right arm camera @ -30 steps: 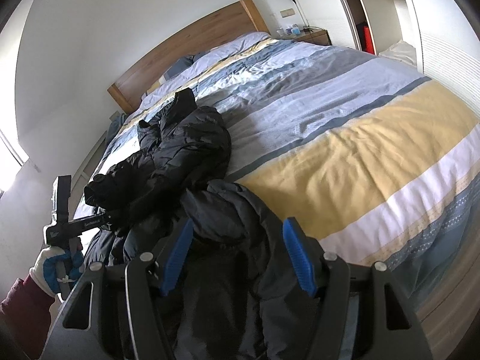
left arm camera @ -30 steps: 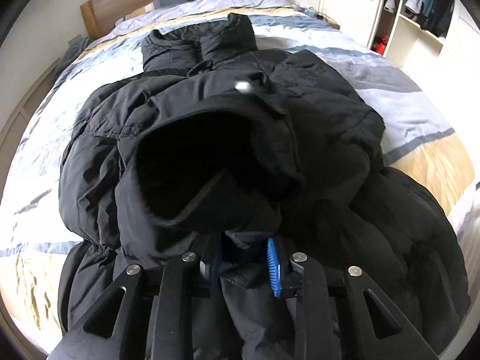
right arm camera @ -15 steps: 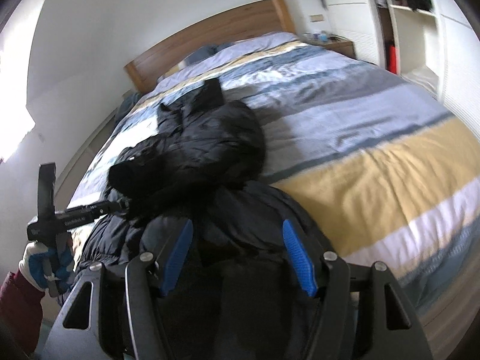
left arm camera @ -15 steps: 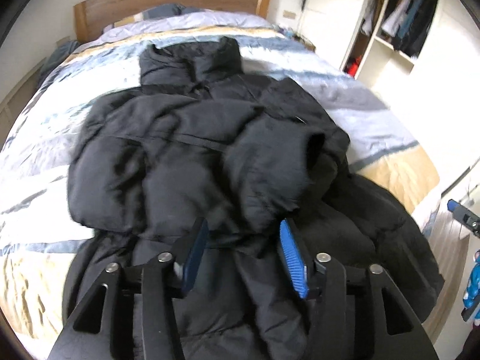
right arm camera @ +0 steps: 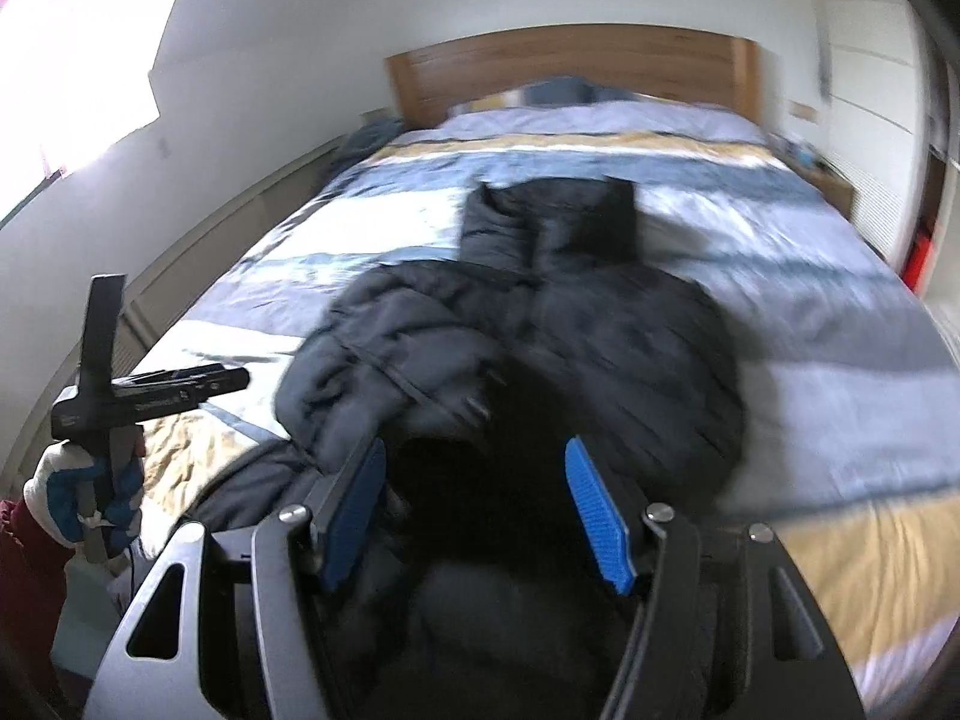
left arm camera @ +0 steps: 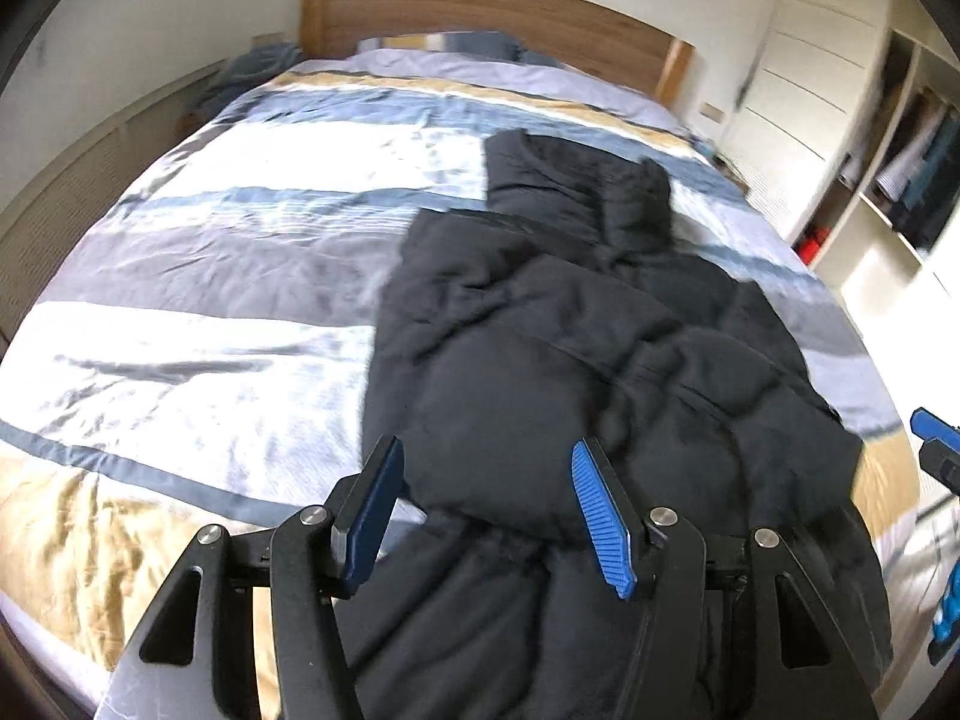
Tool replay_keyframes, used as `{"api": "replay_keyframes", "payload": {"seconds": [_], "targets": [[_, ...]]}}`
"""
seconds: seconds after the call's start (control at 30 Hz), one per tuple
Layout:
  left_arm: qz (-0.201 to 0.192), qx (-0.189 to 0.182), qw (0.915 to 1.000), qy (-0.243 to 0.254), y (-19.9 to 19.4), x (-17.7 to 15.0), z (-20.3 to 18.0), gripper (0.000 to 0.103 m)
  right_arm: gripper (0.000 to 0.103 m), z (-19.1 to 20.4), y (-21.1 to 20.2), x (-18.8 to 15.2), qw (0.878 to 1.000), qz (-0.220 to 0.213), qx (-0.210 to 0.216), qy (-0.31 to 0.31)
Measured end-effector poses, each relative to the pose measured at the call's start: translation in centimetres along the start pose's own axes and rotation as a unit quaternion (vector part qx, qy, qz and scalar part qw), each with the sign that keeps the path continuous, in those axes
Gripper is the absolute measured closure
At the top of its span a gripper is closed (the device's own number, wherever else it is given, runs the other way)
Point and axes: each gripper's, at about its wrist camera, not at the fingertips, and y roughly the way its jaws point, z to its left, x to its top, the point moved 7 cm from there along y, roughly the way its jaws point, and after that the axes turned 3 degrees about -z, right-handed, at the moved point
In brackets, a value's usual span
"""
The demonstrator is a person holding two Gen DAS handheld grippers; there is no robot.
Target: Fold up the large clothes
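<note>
A large black puffer jacket [left arm camera: 570,360] lies lengthwise on the striped bed [left arm camera: 210,276], collar toward the headboard, with one side folded over its middle. My left gripper [left arm camera: 486,516] hovers above the jacket's near left edge. Its jaws are opening and nothing is pinched between the blue pads [left arm camera: 600,522]. In the right wrist view the jacket [right arm camera: 570,324] is blurred. My right gripper [right arm camera: 477,510] stands open over its near end, holding nothing. The left gripper [right arm camera: 150,396] shows at the left, held by a gloved hand [right arm camera: 84,498]. The right gripper's blue tip [left arm camera: 936,444] peeks in at the right edge.
A wooden headboard [left arm camera: 480,12] and pillows [left arm camera: 450,45] close the far end of the bed. White wardrobe shelves with clothes [left arm camera: 900,168] stand to the right. A low panelled wall [left arm camera: 72,192] runs along the left. A nightstand [right arm camera: 828,180] sits at the far right corner.
The left gripper let go of the jacket fold, which now lies flat, and drew back to the left. The right gripper swung round to face the headboard, its jaws still wide.
</note>
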Motion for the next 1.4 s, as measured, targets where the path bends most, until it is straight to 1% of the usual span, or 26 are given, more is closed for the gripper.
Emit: {"api": "replay_keyframes", "payload": {"seconds": [0.1, 0.17, 0.23, 0.33, 0.47, 0.57, 0.67, 0.8, 0.87, 0.93, 1.1, 1.17, 1.27, 1.33, 1.4], "targets": [[0.000, 0.001, 1.0000, -0.009, 0.9, 0.9, 0.7, 0.045, 0.041, 2.8, 3.1, 1.2, 0.999, 0.011, 0.024, -0.026], [0.003, 0.001, 1.0000, -0.009, 1.8, 1.2, 0.4, 0.045, 0.041, 4.2, 5.3, 1.1, 0.998, 0.026, 0.042, -0.036], [0.009, -0.002, 0.9999, -0.006, 2.9, 1.4, -0.1, 0.045, 0.041, 4.6, 6.9, 0.7, 0.997, 0.039, 0.055, -0.035], [0.023, -0.007, 0.9997, 0.002, 5.0, 0.9, -1.1, 0.045, 0.041, 3.7, 8.8, -0.8, 0.997, 0.059, 0.046, -0.028], [0.052, -0.003, 0.9986, 0.012, 7.9, -1.0, -2.0, 0.045, 0.041, 0.0, 9.9, -3.8, 0.996, 0.084, 0.018, -0.005], [0.071, 0.010, 0.9973, 0.016, 9.7, -2.9, -2.1, 0.038, 0.042, -2.4, 10.1, -6.3, 0.994, 0.106, 0.004, 0.005], [0.076, 0.014, 0.9969, 0.014, 10.0, -3.8, -2.4, 0.037, 0.042, -3.3, 10.0, -7.9, 0.993, 0.114, 0.007, 0.011], [0.077, 0.012, 0.9966, 0.026, 8.6, -3.4, -2.9, 0.037, 0.042, -3.3, 9.2, -8.3, 0.993, 0.116, 0.000, 0.003], [0.070, 0.008, 0.9970, 0.031, 7.7, -2.8, -2.8, 0.037, 0.042, -3.3, 8.4, -8.1, 0.993, 0.117, 0.001, 0.011], [0.053, 0.008, 0.9979, 0.035, 6.4, -1.8, -2.7, 0.037, 0.042, -2.9, 7.5, -7.2, 0.994, 0.106, 0.004, 0.008], [0.026, 0.013, 0.9994, 0.020, 5.3, 0.6, -2.0, 0.037, 0.042, -1.1, 6.7, -3.4, 0.997, 0.072, 0.016, -0.017], [0.021, 0.017, 0.9996, 0.008, 5.7, 1.1, -1.8, 0.037, 0.042, -0.3, 7.5, -1.7, 0.997, 0.064, 0.021, -0.025], [0.025, 0.020, 0.9995, 0.002, 6.9, 1.1, -1.5, 0.037, 0.042, 0.6, 9.6, -0.4, 0.997, 0.063, 0.031, -0.036], [0.030, 0.026, 0.9992, 0.002, 8.0, 0.7, -1.6, 0.037, 0.042, 0.5, 11.2, -0.3, 0.997, 0.069, 0.027, -0.036], [0.042, 0.029, 0.9987, -0.003, 9.1, -0.3, -1.6, 0.037, 0.042, 0.0, 12.9, -0.7, 0.996, 0.078, 0.012, -0.040]]}}
